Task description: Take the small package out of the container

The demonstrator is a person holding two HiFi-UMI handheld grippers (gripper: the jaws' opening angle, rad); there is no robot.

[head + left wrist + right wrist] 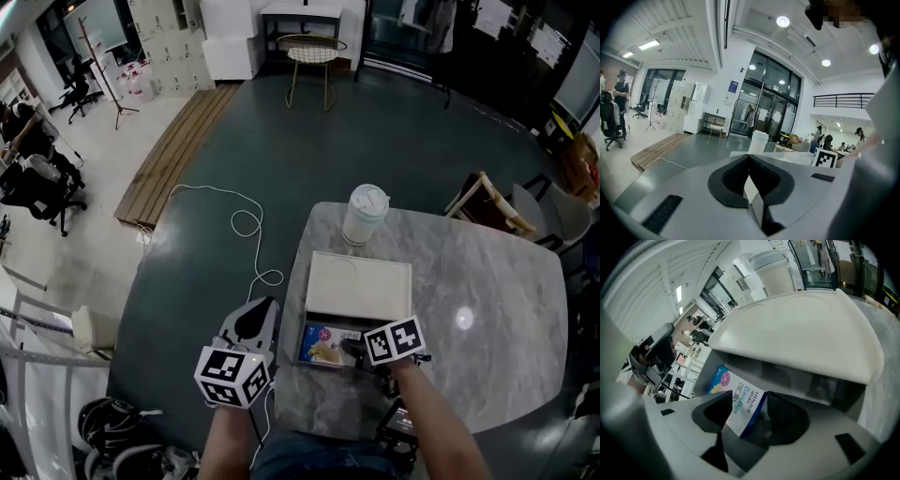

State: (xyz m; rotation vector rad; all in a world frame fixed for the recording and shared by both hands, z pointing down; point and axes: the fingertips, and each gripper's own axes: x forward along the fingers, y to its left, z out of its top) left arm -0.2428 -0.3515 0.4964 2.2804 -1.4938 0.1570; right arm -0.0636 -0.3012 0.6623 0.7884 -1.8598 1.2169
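We read "HYNAUT Bandage" on the small bandage box (740,406), which lay in the white container's (359,284) open end. Our right gripper (746,419) straddled it, jaws wide and not visibly pressing. Our left gripper (751,187) stayed out, clenched on nothing.

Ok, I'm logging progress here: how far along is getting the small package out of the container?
Done: the lid covers only the far part of the container, so the small package is exposed. In hand: the right gripper is down inside, jaws open astride the package, seemingly not yet clamped. Left to do: grip it and lift it out. The left gripper hangs shut beside the table.
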